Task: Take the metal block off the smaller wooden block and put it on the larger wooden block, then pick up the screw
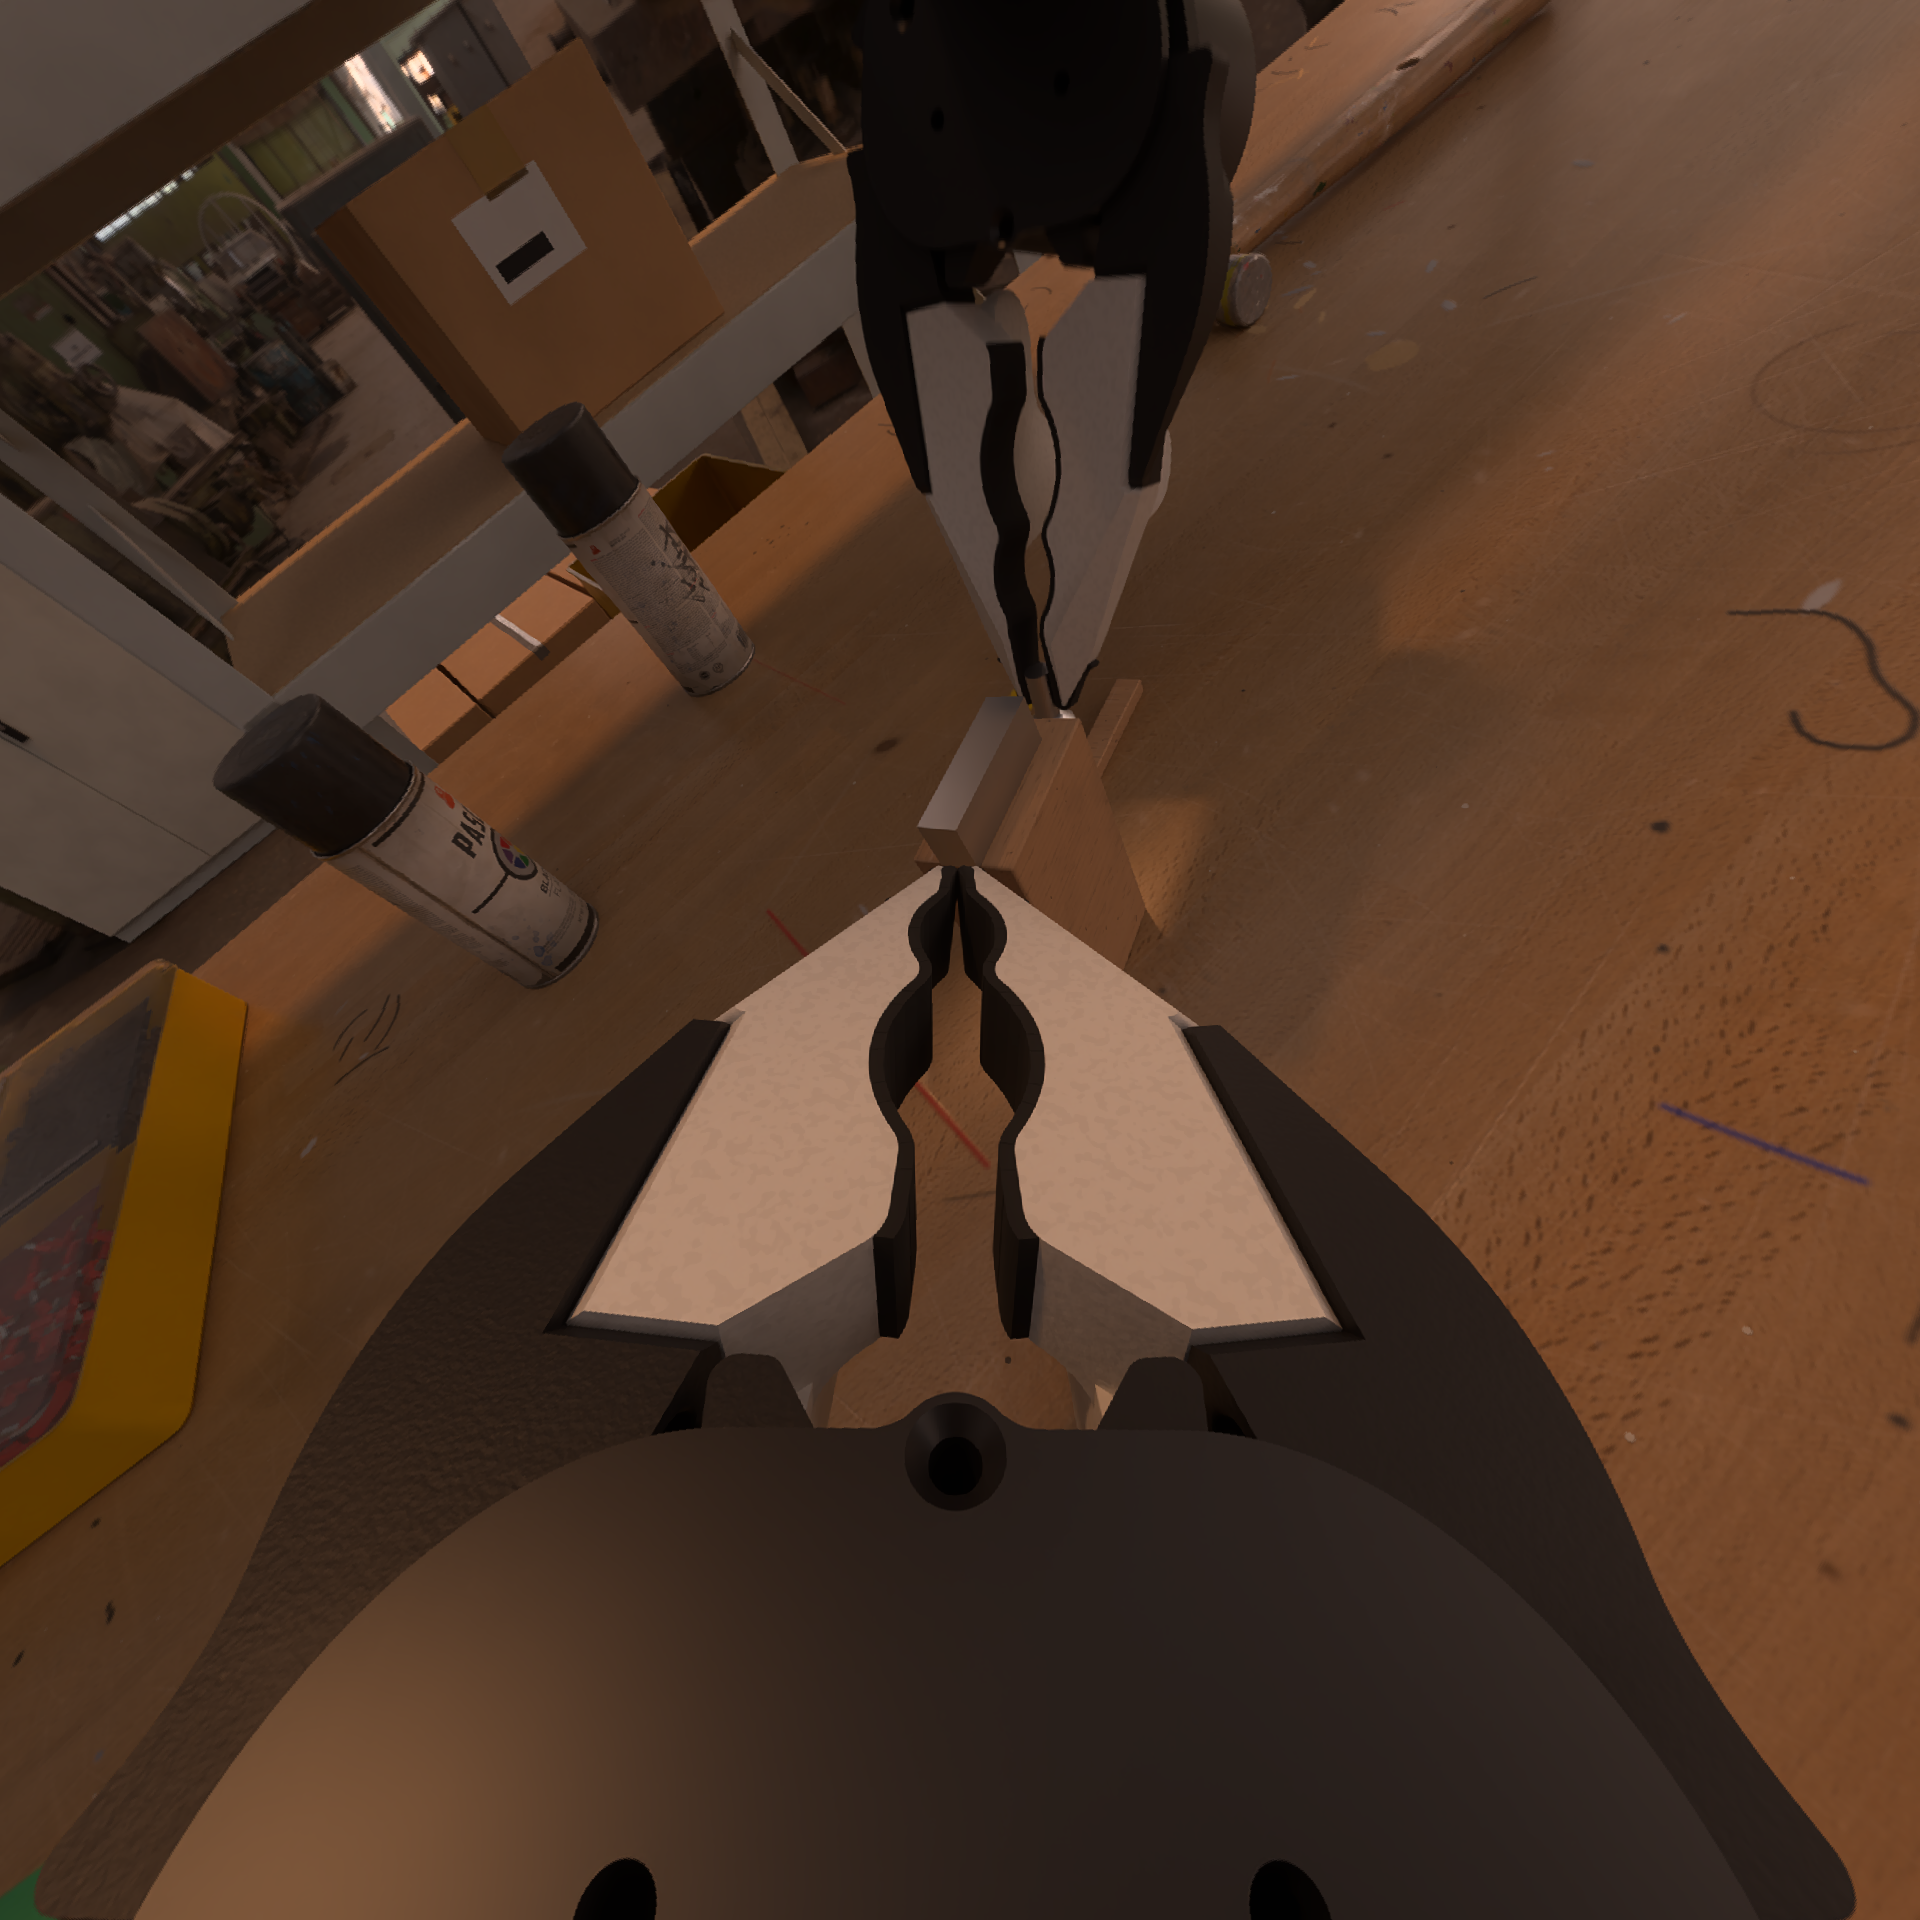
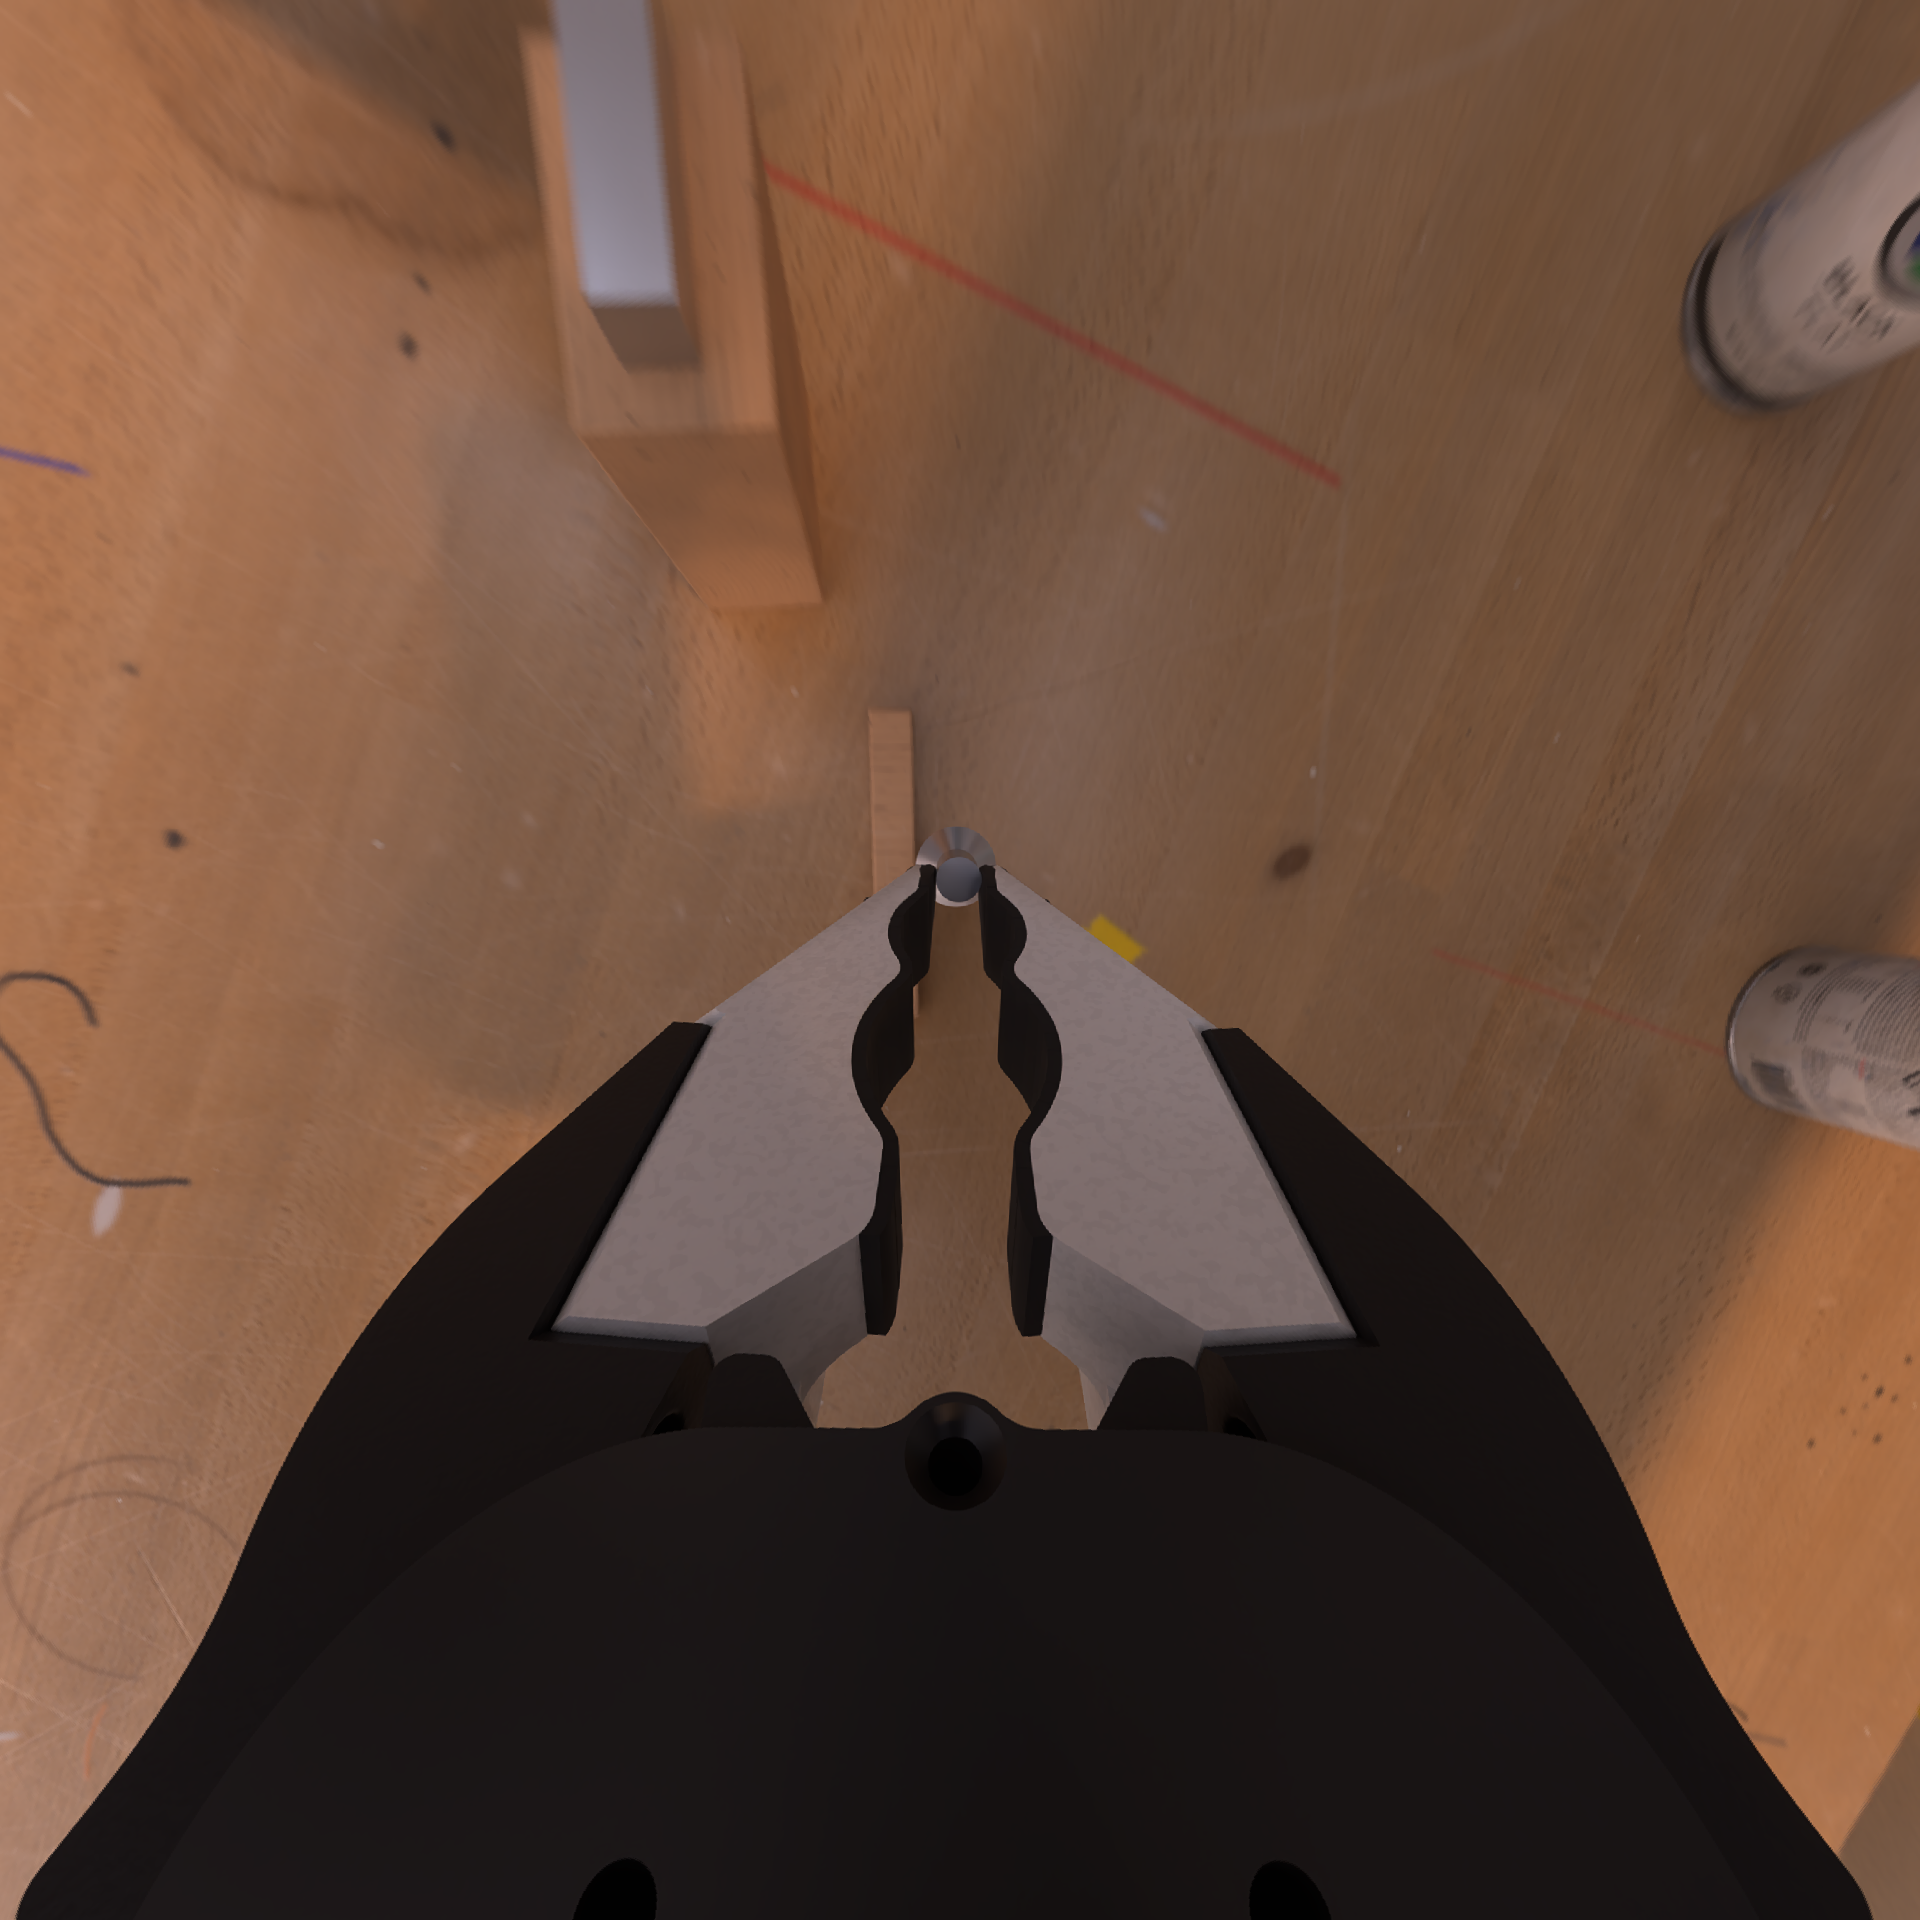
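Pinching the screw (image 2: pixel 958 871) between its jaws, the right gripper (image 2: pixel 958 883) hung above the desk (image 2: pixel 1351 727); the left gripper's (image 1: pixel 957 878) jaws were pressed together beside the metal block (image 1: pixel 982 774) on the larger wooden block (image 1: pixel 1081 831).

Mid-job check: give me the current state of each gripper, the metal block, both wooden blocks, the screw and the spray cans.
left gripper: shut, empty, just short of the metal block.
right gripper: shut on the screw.
metal block: resting on the larger wooden block.
smaller wooden block: flat on the table, top bare.
spray cans: both upright, caps on.
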`<state>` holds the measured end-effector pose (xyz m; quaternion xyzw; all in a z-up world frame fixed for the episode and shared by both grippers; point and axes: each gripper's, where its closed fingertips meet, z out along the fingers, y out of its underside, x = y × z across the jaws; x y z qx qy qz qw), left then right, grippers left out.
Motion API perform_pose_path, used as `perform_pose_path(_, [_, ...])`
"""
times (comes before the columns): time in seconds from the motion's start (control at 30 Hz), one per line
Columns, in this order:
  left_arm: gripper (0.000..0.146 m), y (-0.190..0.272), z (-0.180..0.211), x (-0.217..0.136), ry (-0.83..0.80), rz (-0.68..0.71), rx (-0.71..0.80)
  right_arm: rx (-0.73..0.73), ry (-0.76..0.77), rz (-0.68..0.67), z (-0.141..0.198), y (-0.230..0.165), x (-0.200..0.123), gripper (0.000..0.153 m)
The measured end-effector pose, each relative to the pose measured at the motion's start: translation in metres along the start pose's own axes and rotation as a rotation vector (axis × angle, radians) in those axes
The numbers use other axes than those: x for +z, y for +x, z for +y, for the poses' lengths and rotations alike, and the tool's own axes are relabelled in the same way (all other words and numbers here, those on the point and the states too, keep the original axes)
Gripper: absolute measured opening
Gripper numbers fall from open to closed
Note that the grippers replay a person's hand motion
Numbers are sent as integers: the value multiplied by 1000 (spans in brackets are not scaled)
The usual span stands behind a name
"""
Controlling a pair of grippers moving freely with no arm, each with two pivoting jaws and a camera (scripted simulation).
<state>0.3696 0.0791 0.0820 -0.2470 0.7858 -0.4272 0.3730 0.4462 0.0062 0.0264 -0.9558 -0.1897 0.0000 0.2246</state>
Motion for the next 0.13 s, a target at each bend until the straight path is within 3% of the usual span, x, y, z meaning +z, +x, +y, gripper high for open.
perform_pose_path(0.13, [0, 0, 1, 0, -2, 0, 0, -14, 86, -13, -15, -5, -11, 8])
